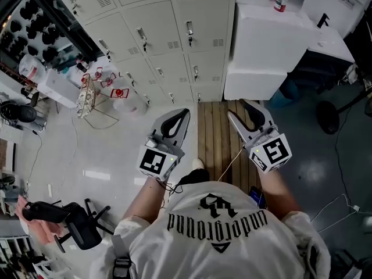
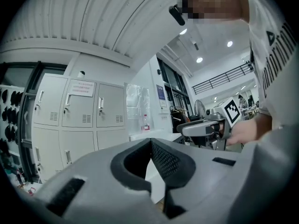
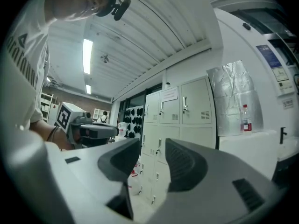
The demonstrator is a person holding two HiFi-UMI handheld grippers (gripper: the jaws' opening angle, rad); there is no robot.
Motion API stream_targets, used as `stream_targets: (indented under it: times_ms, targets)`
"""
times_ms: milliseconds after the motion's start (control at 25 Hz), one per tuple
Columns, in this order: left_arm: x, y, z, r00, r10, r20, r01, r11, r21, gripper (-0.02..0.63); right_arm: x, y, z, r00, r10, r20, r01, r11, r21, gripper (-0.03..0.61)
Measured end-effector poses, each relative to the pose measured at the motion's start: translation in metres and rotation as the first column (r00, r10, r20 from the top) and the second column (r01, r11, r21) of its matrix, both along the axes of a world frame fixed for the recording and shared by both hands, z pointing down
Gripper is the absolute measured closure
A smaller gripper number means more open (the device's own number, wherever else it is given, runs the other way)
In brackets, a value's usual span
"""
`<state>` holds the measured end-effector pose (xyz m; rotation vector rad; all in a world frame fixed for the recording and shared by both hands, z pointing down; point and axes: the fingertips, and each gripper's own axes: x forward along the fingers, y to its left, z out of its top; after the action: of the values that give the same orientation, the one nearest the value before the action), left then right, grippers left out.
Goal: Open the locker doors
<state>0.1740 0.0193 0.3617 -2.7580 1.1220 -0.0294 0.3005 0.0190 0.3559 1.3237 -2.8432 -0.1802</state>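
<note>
- Locker doors [image 1: 174, 34] — pale grey painted sheet metal, flat rectangular panels stacked in a grid. All appear closed. They stand ahead of both jaw pairs, well apart from the tips.
- Handles [image 1: 189, 32]: small upright bright-metal latches, one per door, each near a patch of louvred vent slots [image 1: 218, 42].
- Left gripper [image 1: 185, 115]: grey moulded jaws with black ribbed pads, tips met, nothing between them.
- Right gripper [image 1: 236, 108]: same build, jaws spread wide and empty. The lockers show through the gap, well beyond the tips.
- Step in hand, as judged: approach — no door touched yet.
- Next move calls for carrying the spread jaws level to one handle, pinching its narrow, likely slick bar squarely, then pulling along the hinge arc.
</note>
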Motion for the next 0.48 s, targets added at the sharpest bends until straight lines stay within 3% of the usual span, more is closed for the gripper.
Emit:
stream_targets:
  times_ms: [480]
  targets:
    - [-0.081,-0.126,-0.026,1.000,-0.011,-0.021,0.011,1.000,-0.007,0.607,-0.082,-0.130,-0.008,1.000,0.003,-0.001,-0.003,1.000,-0.020,0.397]
